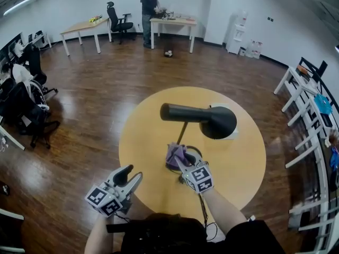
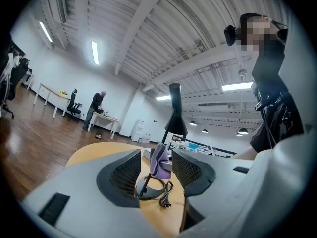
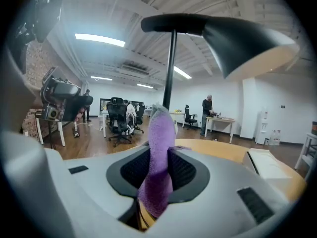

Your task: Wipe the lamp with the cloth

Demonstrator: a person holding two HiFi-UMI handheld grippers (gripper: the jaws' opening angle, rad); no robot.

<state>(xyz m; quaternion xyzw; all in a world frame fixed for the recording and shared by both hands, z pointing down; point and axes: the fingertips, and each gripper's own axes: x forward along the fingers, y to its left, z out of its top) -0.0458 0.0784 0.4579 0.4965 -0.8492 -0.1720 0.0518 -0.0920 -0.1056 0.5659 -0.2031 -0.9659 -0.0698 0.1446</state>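
A black desk lamp stands on the round yellow table (image 1: 159, 194), with its shade (image 1: 218, 121) on a long arm above a thin pole (image 1: 183, 133). My right gripper (image 1: 179, 159) is shut on a purple cloth (image 1: 176, 152) low beside the pole, just over the lamp's base (image 1: 186, 153). In the right gripper view the cloth (image 3: 161, 133) stands up between the jaws of that gripper (image 3: 159, 171), with the pole (image 3: 171, 68) right behind and the shade (image 3: 247, 38) overhead. My left gripper (image 1: 133, 174) is open and empty near the table's front edge. Its own view has its jaws (image 2: 154, 175) pointing level at the base (image 2: 148, 188).
The lamp's black cord with its plug (image 2: 166, 200) lies coiled at the base. A white box (image 3: 267, 165) sits on the table beyond the lamp. Office chairs (image 1: 26, 110) stand at the left and white racks (image 1: 310, 115) at the right. A person (image 1: 150, 9) works at a far desk.
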